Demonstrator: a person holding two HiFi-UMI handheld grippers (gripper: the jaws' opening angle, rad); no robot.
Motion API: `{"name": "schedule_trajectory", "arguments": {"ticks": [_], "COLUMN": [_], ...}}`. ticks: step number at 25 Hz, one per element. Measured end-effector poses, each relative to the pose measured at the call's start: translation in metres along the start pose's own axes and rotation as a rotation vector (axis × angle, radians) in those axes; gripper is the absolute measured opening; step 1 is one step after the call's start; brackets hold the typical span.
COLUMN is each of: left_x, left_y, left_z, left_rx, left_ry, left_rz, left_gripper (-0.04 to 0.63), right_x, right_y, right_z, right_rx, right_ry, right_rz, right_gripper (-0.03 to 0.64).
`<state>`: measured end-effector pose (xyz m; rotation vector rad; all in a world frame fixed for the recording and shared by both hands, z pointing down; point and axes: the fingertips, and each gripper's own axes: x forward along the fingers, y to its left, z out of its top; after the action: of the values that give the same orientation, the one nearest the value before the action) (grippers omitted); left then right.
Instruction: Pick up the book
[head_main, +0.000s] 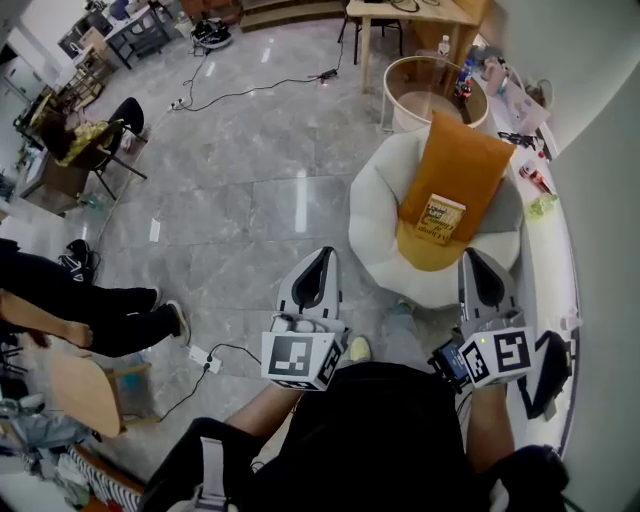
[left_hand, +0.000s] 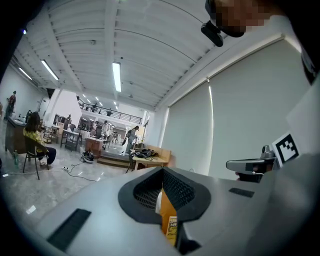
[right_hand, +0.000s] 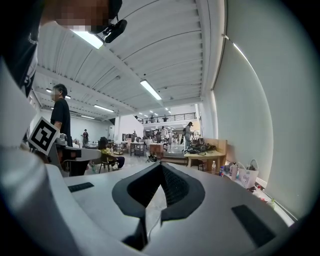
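Head view: the book (head_main: 443, 218) lies on an orange cushion (head_main: 465, 160) ahead of both claws, nearer the right gripper (head_main: 478, 262) than the left gripper (head_main: 318, 262). Left gripper view: jaws together, book beyond their tips. Right gripper view: jaws together.

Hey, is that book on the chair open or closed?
Closed: the book rests front cover up on the orange cushion, with no spread pages showing.

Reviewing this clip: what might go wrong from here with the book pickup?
1. The book lies flat on a soft orange cushion that looks propped in the chair; a nudge may slide it down.
2. The left gripper and right gripper are shut; they must open before reaching it.
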<state>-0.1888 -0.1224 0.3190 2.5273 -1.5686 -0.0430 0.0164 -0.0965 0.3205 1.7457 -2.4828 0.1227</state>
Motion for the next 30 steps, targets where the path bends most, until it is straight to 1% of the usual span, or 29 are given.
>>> {"name": "schedule_trajectory", "arguments": {"ticks": [4, 11, 15, 25, 30], "left_x": [0.022, 0.076, 0.110, 0.200, 0.227], "left_y": [-0.011, -0.036, -0.048, -0.070, -0.075], "left_z": [0.000, 0.000, -0.003, -0.006, 0.003], "left_rx": [0.017, 0.037, 0.028, 0.034, 0.051], "left_ry": [0.012, 0.028, 0.038, 0.062, 0.068], "left_rz": [-0.017, -0.040, -0.038, -0.042, -0.045], "left_gripper": [0.012, 0.012, 0.012, 0.011, 0.012], "right_x": [0.005, 0.017, 0.032, 0.080, 0.099], "right_y": [-0.025, -0.082, -0.114, -0.196, -0.219], "right_z": [0.000, -0.007, -0.011, -0.020, -0.017], "right_rx": [-0.006, 0.015, 0.007, 0.006, 0.012], "right_ry": [0.004, 0.027, 0.061, 0.095, 0.097], "right_rz": [-0.014, -0.045, -0.039, -0.029, -0.026], "right_gripper": [0.011, 0.011, 0.011, 0.011, 0.011]}}
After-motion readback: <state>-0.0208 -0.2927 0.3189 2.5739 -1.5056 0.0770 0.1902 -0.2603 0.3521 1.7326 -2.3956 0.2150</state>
